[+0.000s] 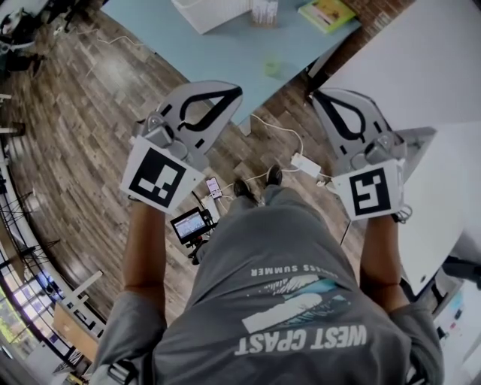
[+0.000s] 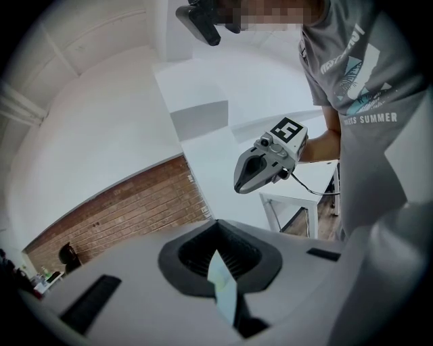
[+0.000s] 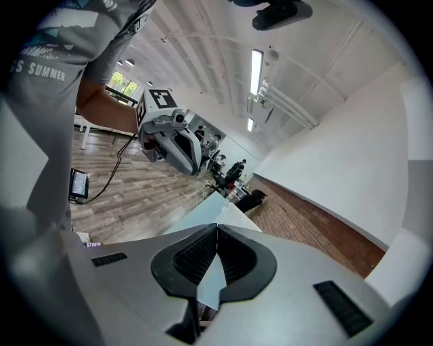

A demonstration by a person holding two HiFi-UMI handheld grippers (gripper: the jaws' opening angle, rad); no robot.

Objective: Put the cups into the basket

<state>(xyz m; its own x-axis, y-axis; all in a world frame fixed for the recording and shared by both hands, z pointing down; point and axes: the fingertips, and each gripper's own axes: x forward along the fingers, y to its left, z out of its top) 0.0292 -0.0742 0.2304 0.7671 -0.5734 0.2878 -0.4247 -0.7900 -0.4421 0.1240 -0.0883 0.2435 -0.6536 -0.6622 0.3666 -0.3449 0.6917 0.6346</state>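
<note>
Neither gripper holds anything. The left gripper (image 1: 229, 94) and right gripper (image 1: 322, 96) are raised side by side in front of the person, each with its jaws pressed together at the tips and nothing between them. By my reading the task is not yet under way. A small green cup (image 1: 272, 66), blurred, stands on the blue table (image 1: 188, 56), well ahead of both grippers. The white thing at the table's far edge is probably the basket (image 1: 210, 11). To start well, step up to the table, bring one gripper down level with the cup, and spread its jaws wide before they reach it. Only the head view shows the cup. The left gripper view points up at a brick wall (image 2: 122, 209) and catches the right gripper side-on, while the right gripper view sees just a corner of the table past its closed tips.
</note>
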